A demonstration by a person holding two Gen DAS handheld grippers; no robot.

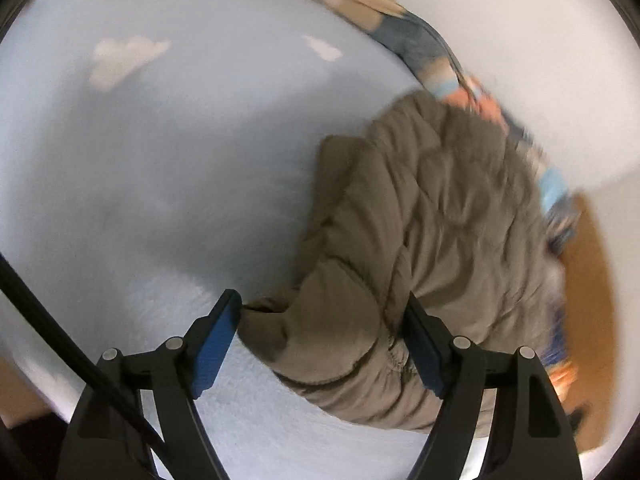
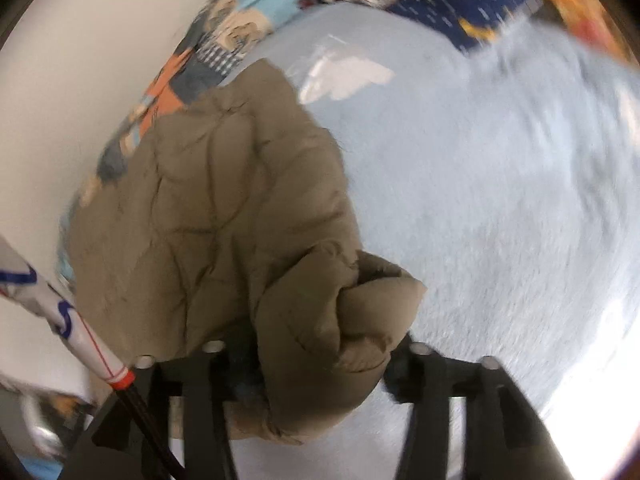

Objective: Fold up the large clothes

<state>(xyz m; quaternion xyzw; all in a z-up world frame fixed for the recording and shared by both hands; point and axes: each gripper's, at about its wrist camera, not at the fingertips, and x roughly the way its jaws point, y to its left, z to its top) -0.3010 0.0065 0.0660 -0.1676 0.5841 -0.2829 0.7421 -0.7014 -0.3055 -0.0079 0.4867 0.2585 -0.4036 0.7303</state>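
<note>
Khaki quilted jacket point(image 1: 432, 208) bunched on pale-blue bedding point(image 1: 160, 168); mid-fold. Left gripper point(image 1: 320, 344) spread around sleeve, right gripper point(image 2: 312, 360) unclear. Next: pinch, carry across.

Motion blur smears both views, worst toward the rims. In the right wrist view, the right gripper point(image 2: 320, 360) has its fingertips buried under a bunched fold of the olive quilted jacket point(image 2: 224, 208), so whether the jaws are closed on the fabric cannot be told. The jacket's lower hem is hidden behind the gripper frame. In the left wrist view, the patterned blanket point(image 1: 424, 40) is too blurred to read its print, and the jacket's far edge covers part of it.
</note>
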